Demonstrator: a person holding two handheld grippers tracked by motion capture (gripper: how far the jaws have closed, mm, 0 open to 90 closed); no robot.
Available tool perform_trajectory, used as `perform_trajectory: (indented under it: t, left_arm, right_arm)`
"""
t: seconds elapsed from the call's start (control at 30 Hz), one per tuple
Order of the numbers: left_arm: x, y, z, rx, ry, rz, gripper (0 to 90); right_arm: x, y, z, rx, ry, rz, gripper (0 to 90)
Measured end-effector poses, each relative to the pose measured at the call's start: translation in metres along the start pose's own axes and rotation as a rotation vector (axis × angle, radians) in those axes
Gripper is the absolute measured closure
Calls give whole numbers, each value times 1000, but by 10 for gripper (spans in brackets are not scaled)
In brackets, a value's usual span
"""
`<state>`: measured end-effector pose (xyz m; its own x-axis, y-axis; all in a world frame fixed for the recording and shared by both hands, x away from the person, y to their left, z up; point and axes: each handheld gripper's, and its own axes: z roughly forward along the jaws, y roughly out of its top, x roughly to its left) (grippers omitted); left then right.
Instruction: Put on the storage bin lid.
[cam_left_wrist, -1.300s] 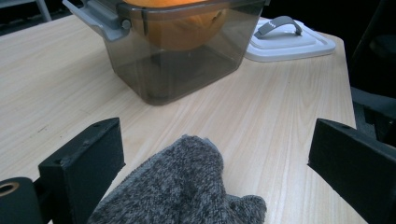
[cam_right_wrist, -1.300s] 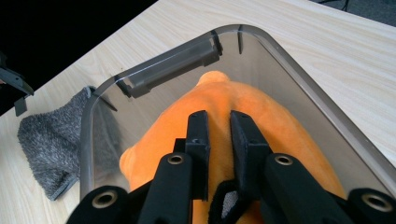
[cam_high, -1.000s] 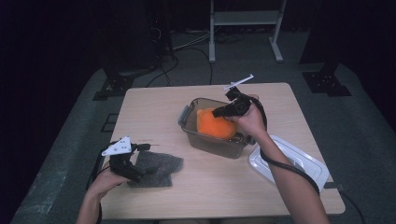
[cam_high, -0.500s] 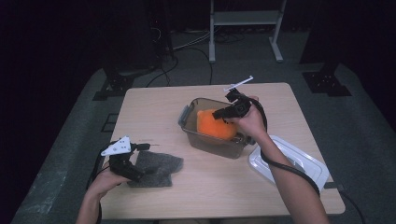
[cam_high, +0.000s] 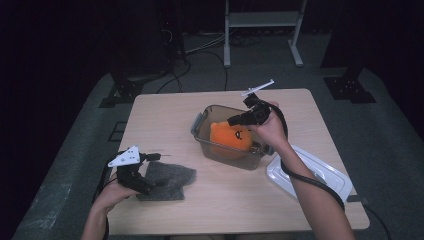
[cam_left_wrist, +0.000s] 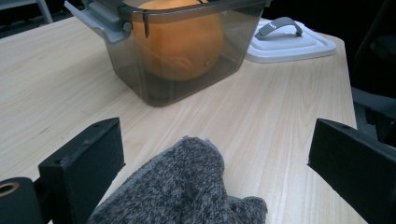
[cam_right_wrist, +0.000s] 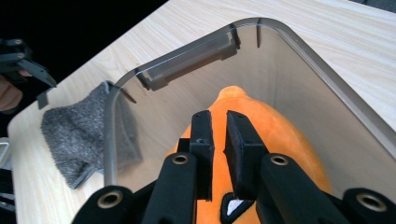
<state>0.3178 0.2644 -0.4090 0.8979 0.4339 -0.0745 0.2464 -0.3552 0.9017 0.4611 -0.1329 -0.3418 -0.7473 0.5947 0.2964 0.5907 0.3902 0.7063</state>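
High view first: we see the light wooden table (cam_high: 165, 120) with the smoky transparent plastic box (cam_high: 226, 137) near its centre, and the round orange plush toy (cam_high: 230, 141) sits inside it. We cannot read any brand or writing; the toy shows only a dark face mark there. The right gripper (cam_high: 235, 120) hangs over the box at about 1 o'clock from the toy. The right gripper view shows what the high view hides: its two black jaws stand almost together just above the toy, with only a thin gap and nothing between them. They have just been closing. A small black and white patch shows on the toy at 6 o'clock, too cut off to read.

At 8 o'clock from the box lies the grey knitted cloth (cam_high: 167, 180), and the left gripper (cam_high: 150, 172) rests at its left end. In the left gripper view the jaws are wide apart, the cloth (cam_left_wrist: 187, 186) lies between them, but the pads do not press it. That view also shows the white plastic lid with a grey handle (cam_left_wrist: 289, 39) at 1 o'clock, flat on the table.
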Motion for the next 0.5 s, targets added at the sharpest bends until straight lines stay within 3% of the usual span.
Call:
perform_trajectory:
  t: [0.27,0.5]
  left_arm:
    - [0,-1,1,7,-1,-1,28]
    - [0,-1,1,5,4,-1,28]
  right_arm:
    - [-3,-10,-11,-20,18,5,753]
    - [-3,-21,-31,-54,33,11,710]
